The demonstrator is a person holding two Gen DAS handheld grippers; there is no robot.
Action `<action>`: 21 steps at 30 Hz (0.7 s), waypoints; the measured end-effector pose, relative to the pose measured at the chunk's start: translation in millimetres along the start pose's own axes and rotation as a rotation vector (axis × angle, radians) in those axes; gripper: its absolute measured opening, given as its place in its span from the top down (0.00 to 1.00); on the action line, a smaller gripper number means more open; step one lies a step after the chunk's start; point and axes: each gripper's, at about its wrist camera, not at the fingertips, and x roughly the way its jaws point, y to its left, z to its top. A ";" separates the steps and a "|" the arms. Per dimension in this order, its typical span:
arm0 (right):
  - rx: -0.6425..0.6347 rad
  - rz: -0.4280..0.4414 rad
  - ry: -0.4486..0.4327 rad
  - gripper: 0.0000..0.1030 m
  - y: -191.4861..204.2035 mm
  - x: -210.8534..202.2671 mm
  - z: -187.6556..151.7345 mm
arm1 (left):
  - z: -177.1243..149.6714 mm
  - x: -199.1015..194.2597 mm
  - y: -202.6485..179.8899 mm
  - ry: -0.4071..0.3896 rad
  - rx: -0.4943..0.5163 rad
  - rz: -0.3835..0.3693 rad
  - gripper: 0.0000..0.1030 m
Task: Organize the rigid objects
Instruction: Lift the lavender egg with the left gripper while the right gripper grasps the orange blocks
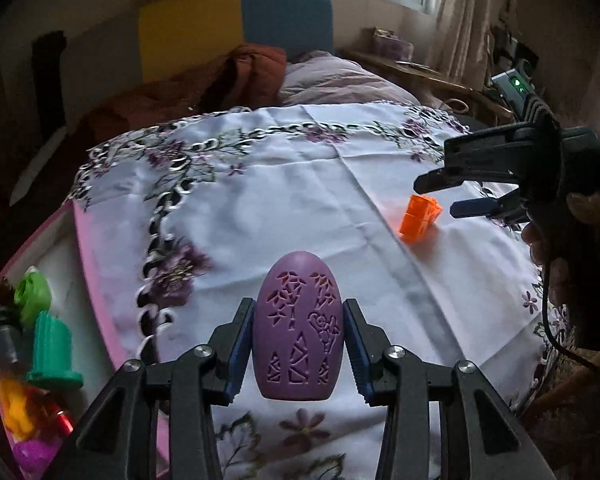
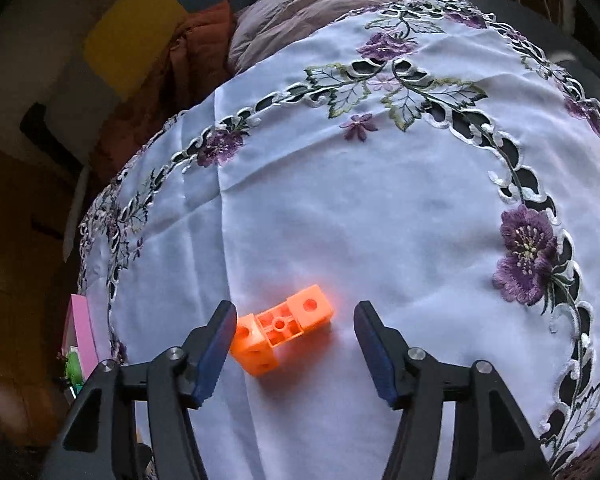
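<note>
Two hand-held grippers in play. Your left hand-held gripper (image 1: 299, 350) is clamped on the purple egg (image 1: 299, 326), held upright w/ both pads on its sides, above the cloth (image 1: 260, 208). Your right hand-held gripper (image 2: 296, 350) is spread wide, holding nothing; orange block (image 2: 282, 330) lies on the cloth between its fingers, nearer the left one. Pink bin (image 1: 88, 264) w/ toys sits at the left edge.

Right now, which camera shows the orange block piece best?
The right wrist view: the orange block piece lies close between the open right gripper fingers, its holes visible. The left wrist view shows it small, far right, beyond the purple egg held by the left gripper.
</note>
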 end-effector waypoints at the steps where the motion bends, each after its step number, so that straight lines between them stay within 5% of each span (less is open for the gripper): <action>1: -0.006 -0.001 0.002 0.40 1.8 1.1 -0.1 | -0.8 -2.4 1.9 -0.003 -0.004 0.000 0.58; 21: 0.001 -0.005 -0.034 0.39 -0.4 -2.6 2.8 | -10.4 -57.5 57.7 -0.084 -0.151 -0.001 0.58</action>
